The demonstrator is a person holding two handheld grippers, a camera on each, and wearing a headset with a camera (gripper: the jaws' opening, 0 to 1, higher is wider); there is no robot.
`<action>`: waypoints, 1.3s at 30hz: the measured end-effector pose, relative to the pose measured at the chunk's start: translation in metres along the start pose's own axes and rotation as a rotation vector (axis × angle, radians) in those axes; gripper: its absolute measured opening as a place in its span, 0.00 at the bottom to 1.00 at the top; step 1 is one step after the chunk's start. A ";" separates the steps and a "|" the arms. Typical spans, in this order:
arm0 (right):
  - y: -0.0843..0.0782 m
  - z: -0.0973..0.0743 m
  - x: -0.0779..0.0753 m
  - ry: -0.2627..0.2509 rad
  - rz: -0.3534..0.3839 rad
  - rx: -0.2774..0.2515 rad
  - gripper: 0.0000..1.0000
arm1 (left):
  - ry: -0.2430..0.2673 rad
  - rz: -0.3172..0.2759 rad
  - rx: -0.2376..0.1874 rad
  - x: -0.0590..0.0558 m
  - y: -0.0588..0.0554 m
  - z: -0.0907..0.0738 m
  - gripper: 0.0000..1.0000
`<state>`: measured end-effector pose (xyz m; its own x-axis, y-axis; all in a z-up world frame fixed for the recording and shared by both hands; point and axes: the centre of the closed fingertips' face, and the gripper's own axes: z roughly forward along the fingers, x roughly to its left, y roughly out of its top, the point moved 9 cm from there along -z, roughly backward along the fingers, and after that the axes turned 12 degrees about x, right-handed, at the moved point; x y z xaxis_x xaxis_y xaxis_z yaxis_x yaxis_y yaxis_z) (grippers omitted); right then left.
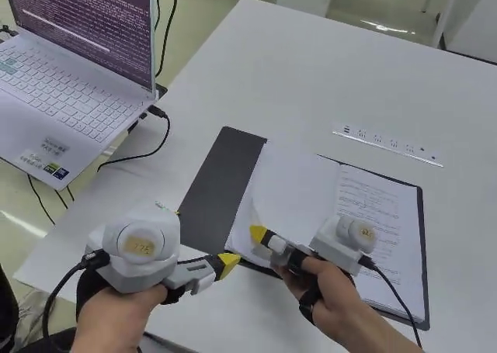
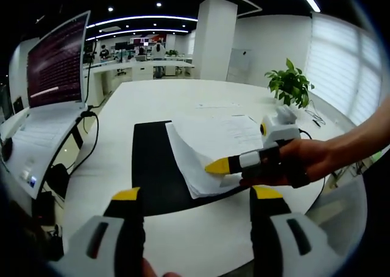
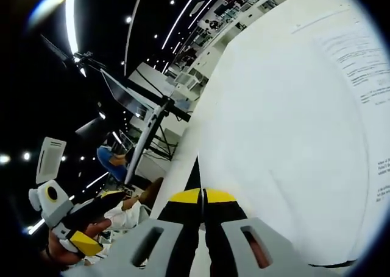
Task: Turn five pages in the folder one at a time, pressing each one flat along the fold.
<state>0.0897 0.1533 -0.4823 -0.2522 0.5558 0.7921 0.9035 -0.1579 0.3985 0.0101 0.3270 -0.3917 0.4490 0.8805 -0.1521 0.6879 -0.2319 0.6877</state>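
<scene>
Your R gripper [image 1: 258, 233] has its 2 yellow-tipped jaws pinched together on the near corner of a thin white page [image 1: 299, 190]. That page bows up in a smooth curve over the open folder [image 1: 221, 182], flat & matte black, lying near the front edge of the smooth white worktop [image 1: 311, 66]. Your L gripper [image 1: 227, 264] hovers just beside the folder's front edge, its 2 jaws spread apart w/ nothing btwn them.
</scene>
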 end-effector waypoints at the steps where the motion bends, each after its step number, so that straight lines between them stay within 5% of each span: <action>1: -0.001 0.001 -0.001 -0.003 0.003 0.002 0.00 | 0.001 -0.002 0.000 0.000 -0.001 -0.001 0.70; 17: -0.013 0.024 -0.019 -0.085 0.003 0.072 0.07 | -0.007 0.000 -0.005 0.008 0.001 -0.003 0.70; 21: -0.014 0.024 -0.017 -0.067 0.018 0.065 0.11 | -0.021 0.006 0.004 0.007 0.000 -0.001 0.70; 25: -0.018 0.023 -0.009 0.023 0.022 0.094 0.24 | -0.042 0.013 0.000 0.005 0.001 0.001 0.68; 28: -0.021 0.020 -0.006 0.040 -0.036 0.122 0.31 | -0.072 0.055 0.025 0.002 -0.001 0.005 0.66; 31: -0.023 0.010 0.000 0.075 -0.050 0.119 0.39 | -0.110 0.034 0.021 0.004 -0.001 0.009 0.65; 39: -0.034 -0.018 0.001 0.063 -0.091 0.072 0.41 | -0.133 0.058 0.026 0.011 0.005 0.024 0.58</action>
<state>0.0520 0.1448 -0.4865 -0.3531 0.5125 0.7827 0.8979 -0.0493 0.4374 0.0323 0.3255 -0.4067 0.5586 0.8033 -0.2067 0.6726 -0.2928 0.6796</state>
